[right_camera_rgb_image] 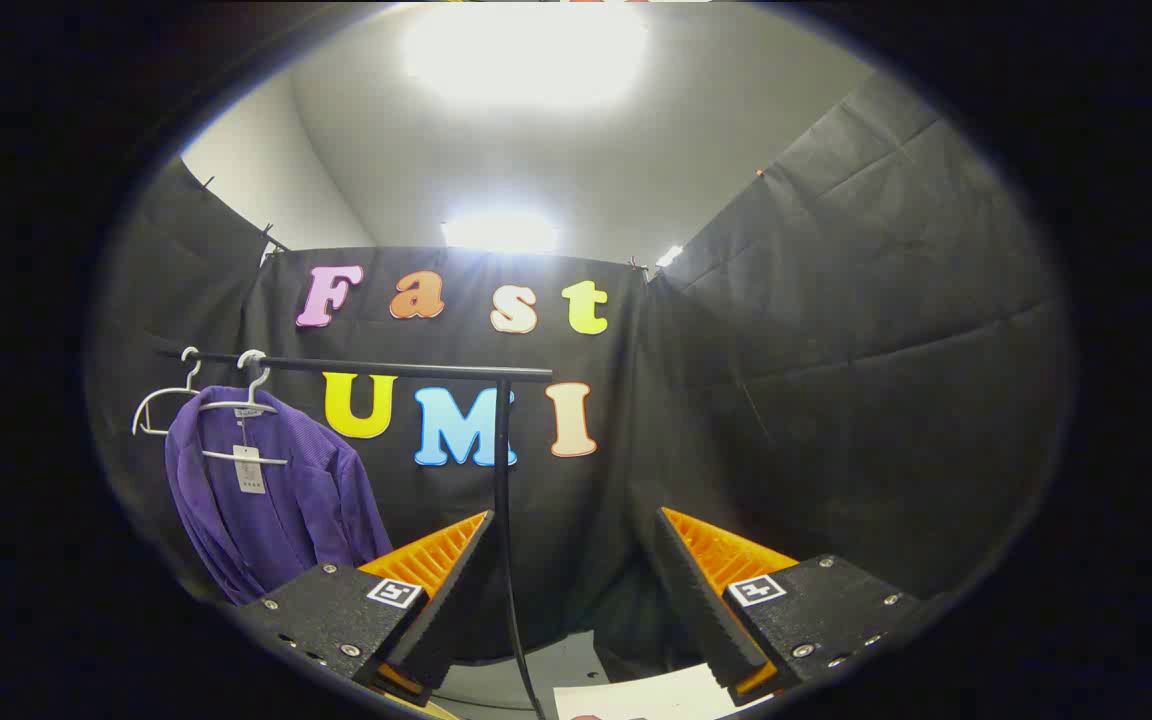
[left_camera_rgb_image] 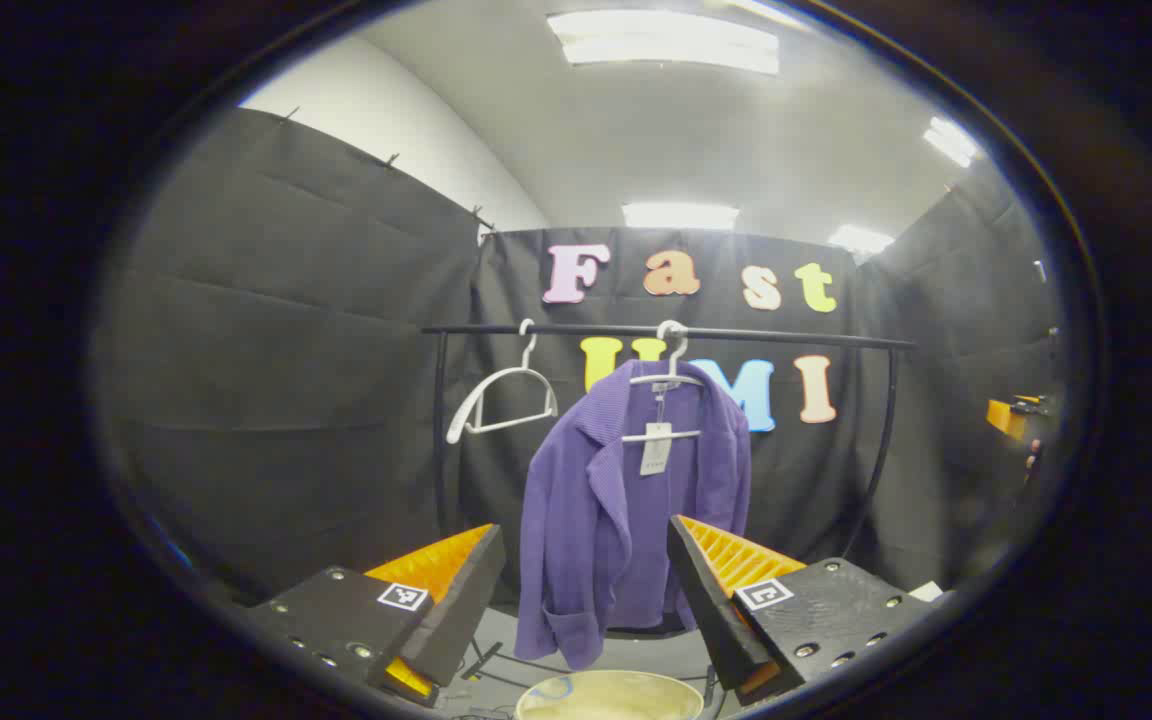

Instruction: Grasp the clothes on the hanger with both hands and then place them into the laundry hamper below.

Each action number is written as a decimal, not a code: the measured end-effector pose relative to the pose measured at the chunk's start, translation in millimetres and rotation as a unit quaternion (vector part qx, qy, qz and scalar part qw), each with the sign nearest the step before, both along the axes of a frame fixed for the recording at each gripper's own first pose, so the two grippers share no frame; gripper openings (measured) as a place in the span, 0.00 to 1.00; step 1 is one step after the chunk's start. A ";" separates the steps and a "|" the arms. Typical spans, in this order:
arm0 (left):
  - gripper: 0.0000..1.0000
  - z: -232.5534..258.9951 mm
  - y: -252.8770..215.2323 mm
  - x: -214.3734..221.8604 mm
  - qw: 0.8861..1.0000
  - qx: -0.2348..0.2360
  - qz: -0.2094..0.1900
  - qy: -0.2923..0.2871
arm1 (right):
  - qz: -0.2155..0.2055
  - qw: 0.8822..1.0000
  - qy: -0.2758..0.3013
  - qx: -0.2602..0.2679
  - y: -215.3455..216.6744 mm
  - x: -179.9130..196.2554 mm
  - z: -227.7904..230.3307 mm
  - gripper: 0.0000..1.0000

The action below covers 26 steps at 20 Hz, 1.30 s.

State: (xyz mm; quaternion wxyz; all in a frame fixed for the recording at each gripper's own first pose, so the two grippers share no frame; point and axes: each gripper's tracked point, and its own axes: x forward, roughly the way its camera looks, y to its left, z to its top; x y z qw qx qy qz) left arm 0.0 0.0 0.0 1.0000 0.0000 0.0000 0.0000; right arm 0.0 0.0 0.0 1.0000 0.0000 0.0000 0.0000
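Note:
A purple jacket hangs on a white hanger from a black rail, with a paper tag at its collar. In the left gripper view my left gripper is open, and the jacket shows between its fingers, farther off. The pale rim of the laundry hamper lies below the jacket at the bottom edge. In the right gripper view the jacket hangs at the far left, and my right gripper is open, well to its right, with the rail's upright post between its fingers.
An empty white hanger hangs on the rail left of the jacket. The rail's black frame stands on a grey floor. Black cloth walls close the booth on all sides. A white sheet lies low in the right gripper view.

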 end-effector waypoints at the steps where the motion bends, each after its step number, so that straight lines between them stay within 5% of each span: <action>1: 0.94 2.9 1.6 0.2 1.000 0.003 -0.004 0.000 | 0.002 1.000 0.003 -0.003 3.8 -1.9 -1.9 0.95; 16: 0.94 -14.6 -9.5 32.8 0.998 -0.003 -0.059 -0.002 | 0.018 0.999 0.032 -0.018 36.5 -35.3 -20.8 0.95; 21: 0.99 -28.3 -14.1 36.5 0.998 -0.022 -0.066 0.011 | 0.060 0.997 0.040 -0.035 84.0 -34.0 -24.3 0.95; 26: 0.99 -62.7 2.4 55.5 0.998 -0.013 -0.029 0.060 | 0.116 0.991 0.043 -0.044 150.9 -15.7 -9.9 0.96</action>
